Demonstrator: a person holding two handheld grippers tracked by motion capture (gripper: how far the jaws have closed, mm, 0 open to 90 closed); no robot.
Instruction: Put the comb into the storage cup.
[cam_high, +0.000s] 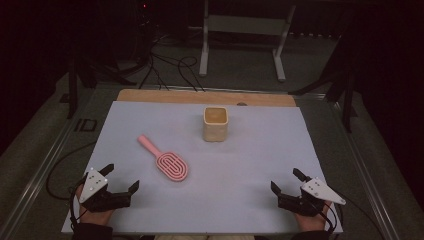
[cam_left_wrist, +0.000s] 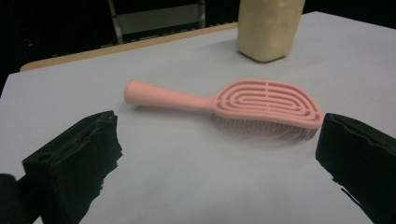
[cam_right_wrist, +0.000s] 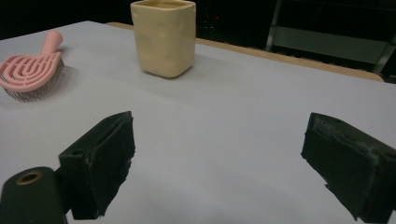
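Room: kept dark.
Floor (cam_high: 240, 65): grey, crossed by black cables (cam_high: 170, 70).
Top centre: a white metal frame (cam_high: 242, 30) is seen.

The top of the cream cup (cam_left_wrist: 270, 29) is cut off by the left gripper view's upper edge.

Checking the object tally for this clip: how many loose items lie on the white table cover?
2. A pink hairbrush lies left of centre, bristles down, handle pointing to the far left. A cream square cup stands upright farther back, near the middle. Nothing appears hidden.
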